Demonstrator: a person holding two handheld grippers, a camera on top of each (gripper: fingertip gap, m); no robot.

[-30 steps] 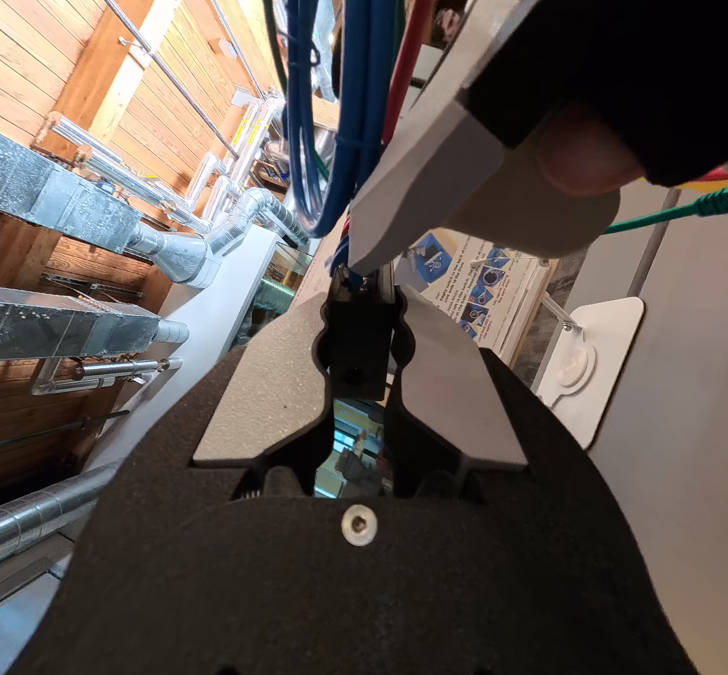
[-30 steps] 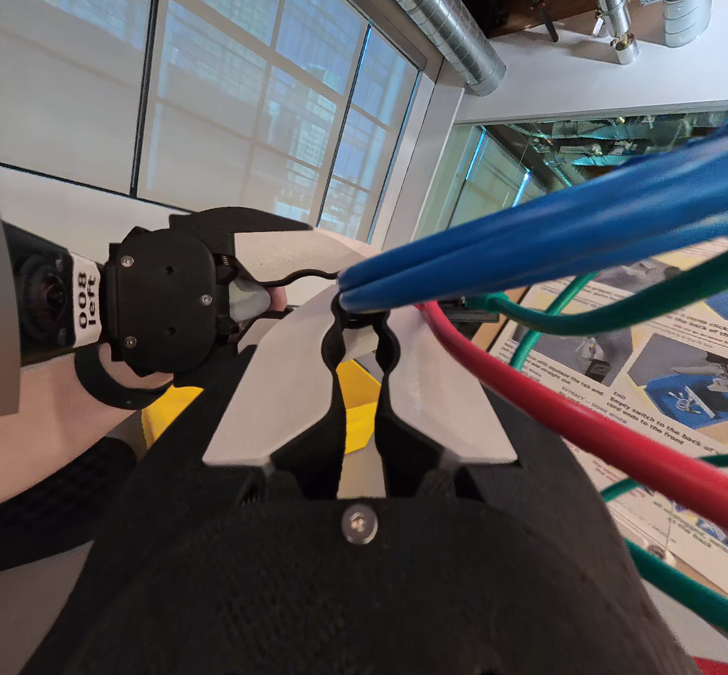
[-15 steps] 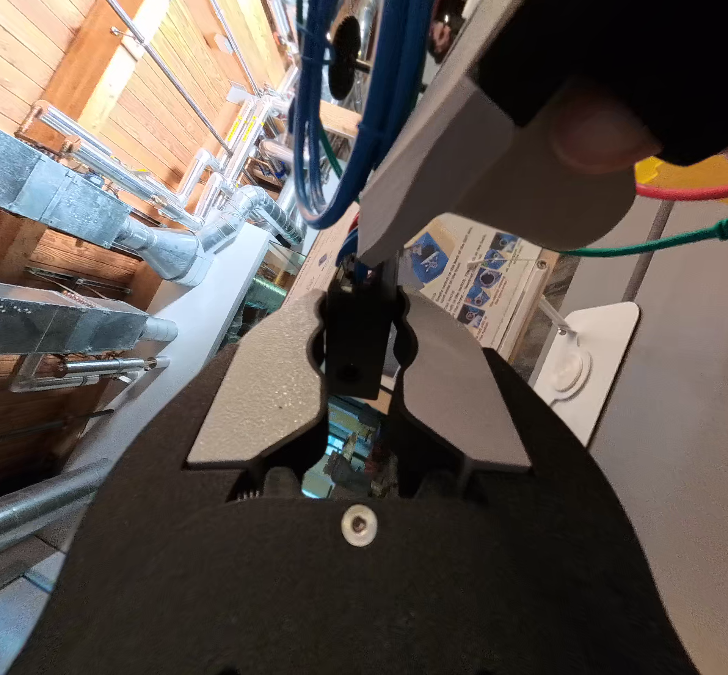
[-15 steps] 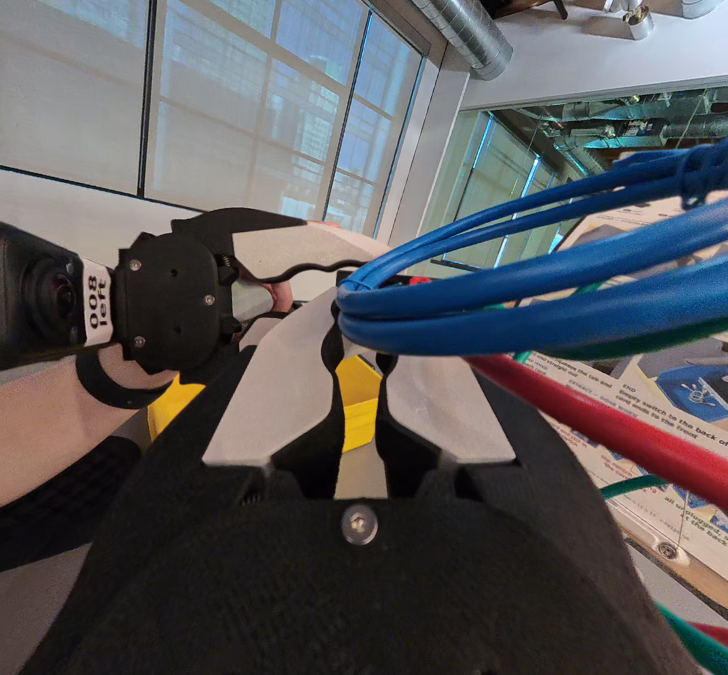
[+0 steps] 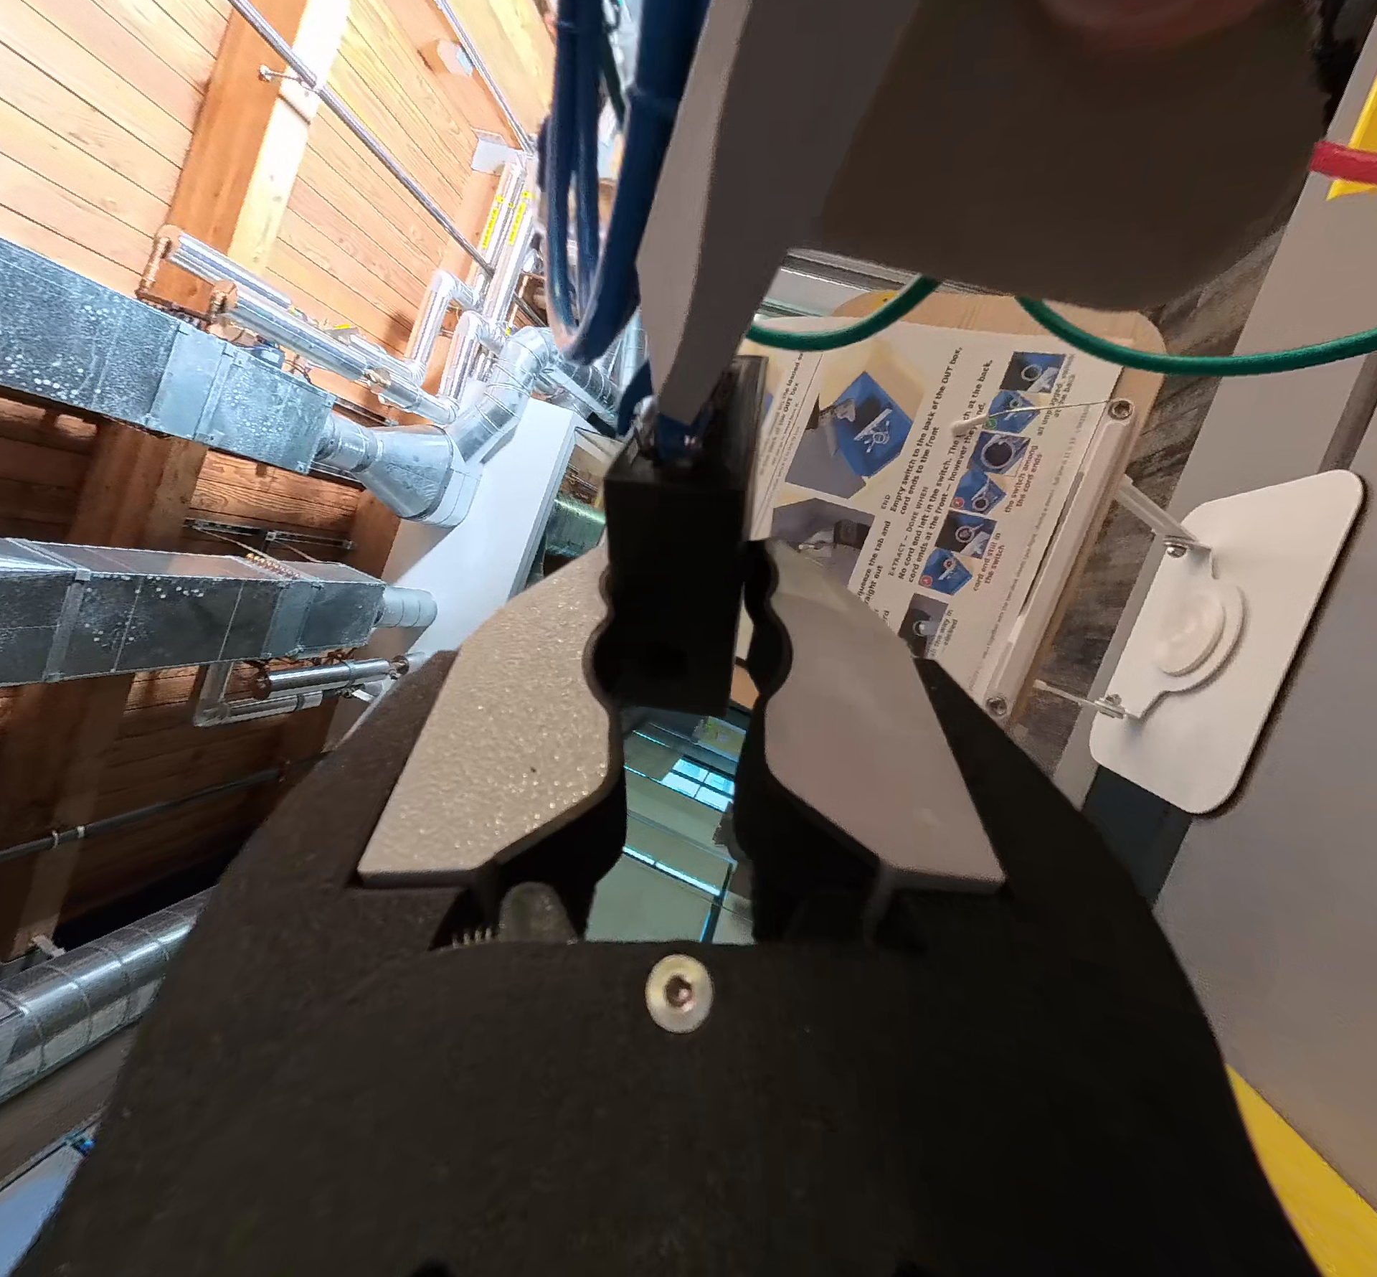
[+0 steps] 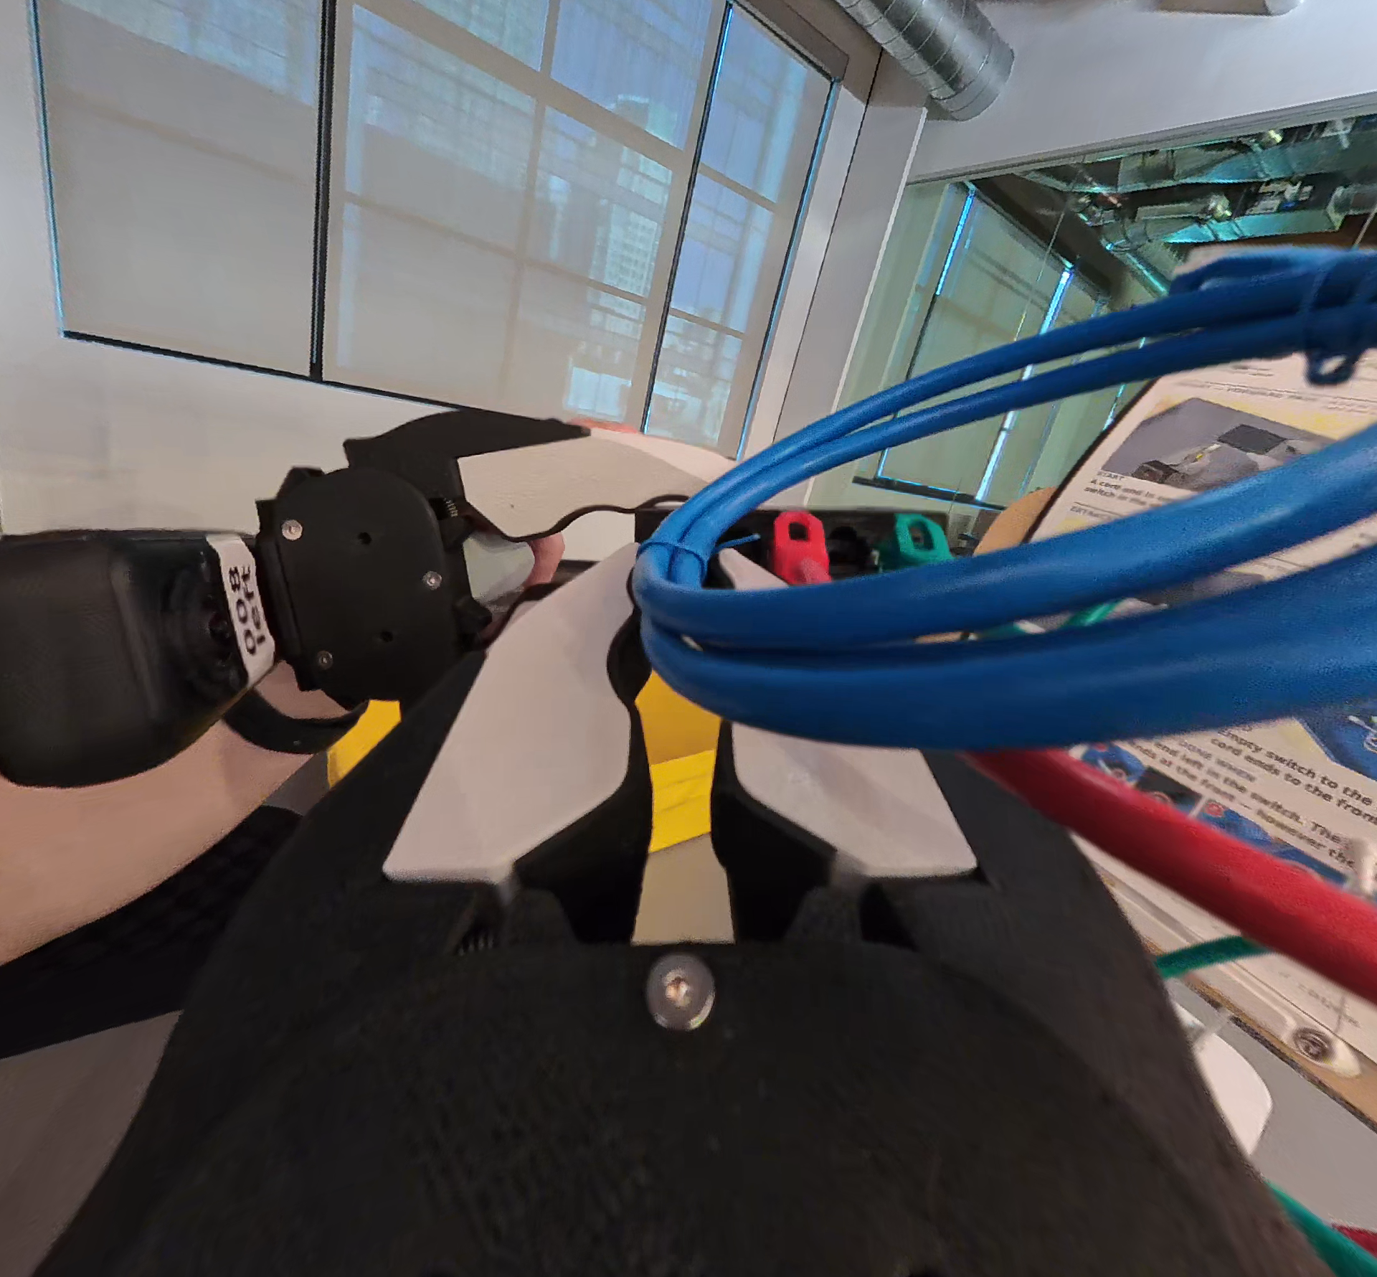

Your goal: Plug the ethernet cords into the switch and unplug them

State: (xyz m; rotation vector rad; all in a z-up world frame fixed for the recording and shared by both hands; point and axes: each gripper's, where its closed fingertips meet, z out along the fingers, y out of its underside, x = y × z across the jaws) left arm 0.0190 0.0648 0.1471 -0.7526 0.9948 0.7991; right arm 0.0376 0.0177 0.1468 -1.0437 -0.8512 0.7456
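Observation:
My left gripper (image 5: 674,570) is shut on the small black switch (image 5: 670,555) and holds it up in the air. My right gripper (image 6: 674,570) is shut on the plug end of the bundled blue cord (image 6: 969,667), right at the switch's port face (image 6: 849,533). I cannot tell whether the blue plug is seated. A red plug (image 6: 797,540) and a green plug (image 6: 913,537) sit in ports beside it. In the left wrist view one finger of the right gripper (image 5: 745,160) comes down from above onto the switch, with the blue cord (image 5: 589,160) hanging beside it.
The red cord (image 6: 1155,854) and a green cord (image 5: 1118,347) trail off to the right. An instruction sheet on a board (image 5: 931,496) and a white mounting plate (image 5: 1222,645) stand behind. A yellow bin (image 6: 678,757) lies below the grippers. My left gripper (image 6: 618,496) and a hand show at left. Some 5 centimetres of space lies between my two pairs of fingers.
Both grippers have tilted while keeping their hold. The blue cord loops have swung upward, and the red and green plugs in the switch have come into the right wrist view.

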